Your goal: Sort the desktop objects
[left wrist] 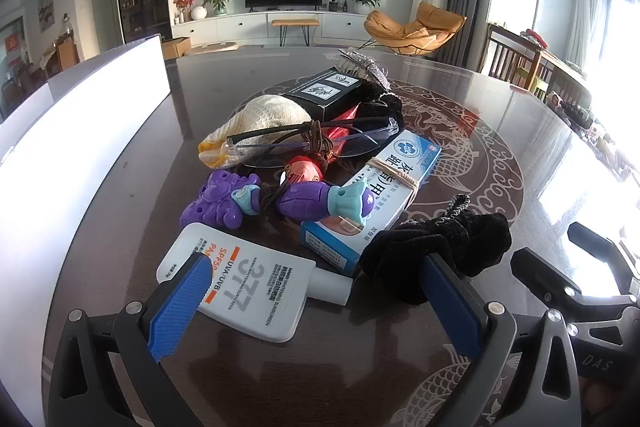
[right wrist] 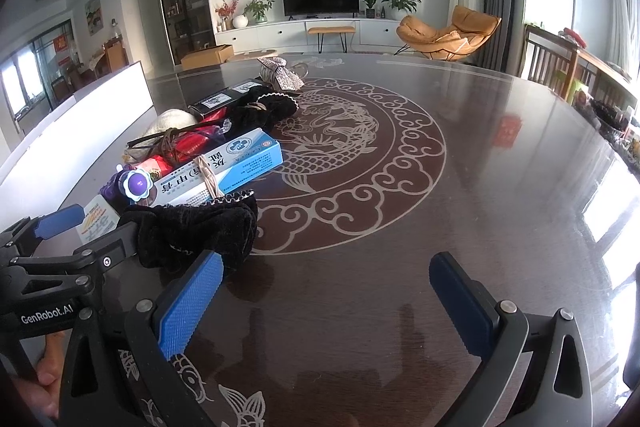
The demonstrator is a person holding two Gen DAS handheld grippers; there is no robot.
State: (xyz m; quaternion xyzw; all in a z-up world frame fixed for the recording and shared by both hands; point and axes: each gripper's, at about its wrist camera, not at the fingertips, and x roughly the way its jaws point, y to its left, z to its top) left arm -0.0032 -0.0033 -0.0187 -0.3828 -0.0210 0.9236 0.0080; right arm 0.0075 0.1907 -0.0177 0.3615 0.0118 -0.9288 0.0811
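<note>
Left tool (left wrist: 316, 291): released, jaws wide, flanking sunscreen tube (left wrist: 240, 283). Right tool (right wrist: 328, 291): released, over bare surface (right wrist: 400, 187). Black scrunchie (right wrist: 196, 231) beside.

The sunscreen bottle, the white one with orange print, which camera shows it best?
The left wrist view. There the sunscreen bottle lies flat in the foreground, label and cap visible, only its corner behind a blue finger pad. In the right wrist view only a sliver shows, mostly hidden behind the left gripper and the black velvet scrunchie.
</note>
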